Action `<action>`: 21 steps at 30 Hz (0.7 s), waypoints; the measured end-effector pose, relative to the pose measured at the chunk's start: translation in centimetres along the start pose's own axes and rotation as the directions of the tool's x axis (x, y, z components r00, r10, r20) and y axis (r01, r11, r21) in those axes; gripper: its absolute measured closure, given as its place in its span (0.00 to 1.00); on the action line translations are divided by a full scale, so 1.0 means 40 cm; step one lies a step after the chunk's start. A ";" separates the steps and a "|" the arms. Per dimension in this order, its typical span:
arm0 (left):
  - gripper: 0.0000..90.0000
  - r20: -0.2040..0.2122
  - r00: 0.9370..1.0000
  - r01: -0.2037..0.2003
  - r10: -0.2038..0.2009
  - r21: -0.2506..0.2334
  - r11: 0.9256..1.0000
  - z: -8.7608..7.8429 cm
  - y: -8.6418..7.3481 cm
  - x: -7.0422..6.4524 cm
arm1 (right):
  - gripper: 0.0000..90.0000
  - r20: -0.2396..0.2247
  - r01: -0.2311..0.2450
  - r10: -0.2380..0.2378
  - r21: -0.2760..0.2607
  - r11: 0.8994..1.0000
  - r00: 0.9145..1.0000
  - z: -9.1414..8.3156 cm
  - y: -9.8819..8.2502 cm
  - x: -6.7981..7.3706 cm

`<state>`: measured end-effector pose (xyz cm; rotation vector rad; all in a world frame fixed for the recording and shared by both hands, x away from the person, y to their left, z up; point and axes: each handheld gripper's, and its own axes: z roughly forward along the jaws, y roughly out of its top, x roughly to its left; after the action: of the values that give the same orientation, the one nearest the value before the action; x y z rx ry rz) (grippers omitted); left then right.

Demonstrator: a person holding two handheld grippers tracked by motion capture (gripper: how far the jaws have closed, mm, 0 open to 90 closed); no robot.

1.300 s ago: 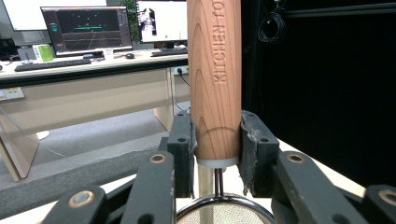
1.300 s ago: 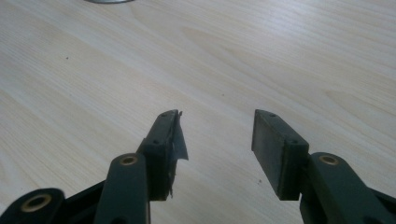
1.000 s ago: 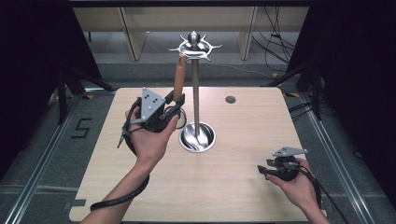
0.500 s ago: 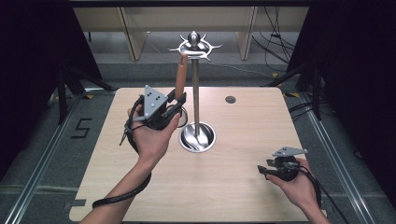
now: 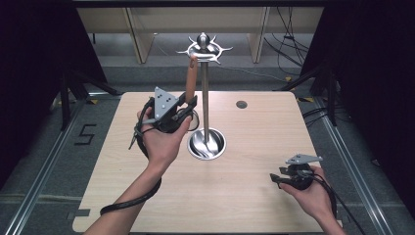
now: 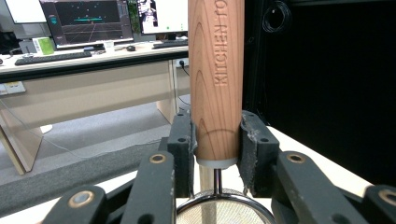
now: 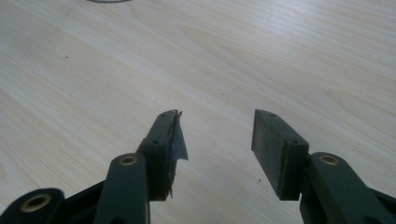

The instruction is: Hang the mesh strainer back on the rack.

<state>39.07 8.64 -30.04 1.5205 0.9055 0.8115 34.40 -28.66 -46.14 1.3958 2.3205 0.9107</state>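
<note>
Left gripper (image 5: 188, 105) clamps 1 wooden-handled strainer (image 6: 216, 74) upright, beside the steel stand (image 5: 205, 98); handle reads "KITCHEN TO", rest cut off. Right gripper (image 7: 215, 140) jaws apart, nothing btwn, low over table (image 5: 254, 196).

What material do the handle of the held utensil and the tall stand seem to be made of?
Handle: wood, it seems, matte reddish-brown, with visible grain and stamped letters.
Stand: probably polished steel; pole and round base shine and reflect like a mirror.
</note>
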 end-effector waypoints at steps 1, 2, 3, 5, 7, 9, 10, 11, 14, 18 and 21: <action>0.76 0.001 1.000 0.004 -0.004 0.000 1.000 0.002 0.000 0.000 | 0.58 0.002 0.008 -0.008 -0.001 1.000 1.000 0.000 0.000 -0.001; 0.76 0.004 1.000 0.019 -0.019 0.007 1.000 0.004 -0.001 -0.003 | 0.58 0.001 0.003 -0.003 0.000 1.000 1.000 0.000 0.000 0.000; 0.76 0.004 1.000 0.018 -0.018 0.009 1.000 0.005 -0.001 -0.002 | 0.58 0.002 0.003 -0.003 0.000 1.000 1.000 0.000 0.000 0.000; 0.76 -0.002 1.000 0.001 -0.001 0.009 1.000 0.009 -0.001 0.000 | 0.58 0.000 0.003 -0.003 -0.001 1.000 1.000 0.000 0.000 -0.001; 0.76 -0.002 1.000 0.002 -0.002 0.013 1.000 0.012 -0.002 0.000 | 0.58 0.001 0.004 -0.004 0.000 1.000 1.000 0.000 0.000 -0.001; 0.76 0.000 1.000 0.002 -0.002 0.014 1.000 0.015 -0.003 -0.001 | 0.58 -0.001 0.004 -0.004 -0.001 1.000 1.000 0.000 0.000 -0.001; 0.76 0.005 1.000 0.019 -0.019 0.024 1.000 0.017 -0.004 -0.004 | 0.58 0.000 0.008 -0.008 -0.003 1.000 1.000 0.001 0.000 -0.001; 0.76 0.007 1.000 0.020 -0.020 0.026 0.999 0.018 -0.004 -0.004 | 0.58 0.000 -0.007 0.007 0.003 1.000 1.000 0.000 0.000 0.002; 0.76 0.003 1.000 0.004 -0.004 0.028 1.000 0.022 -0.004 -0.002 | 0.58 0.002 0.011 -0.011 -0.002 1.000 1.000 0.001 0.000 -0.001; 0.76 0.011 1.000 0.019 -0.020 0.041 0.999 0.026 -0.008 -0.004 | 0.58 0.007 0.032 -0.032 -0.013 0.999 0.999 0.004 -0.002 -0.003; 0.76 0.016 1.000 0.023 -0.023 0.051 0.998 0.029 -0.013 -0.002 | 0.58 0.001 0.012 -0.012 -0.003 1.000 1.000 0.001 0.001 0.000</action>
<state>40.00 8.06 -30.69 1.5558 0.9358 0.7634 34.46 -28.64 -46.14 1.3799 2.3234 0.9095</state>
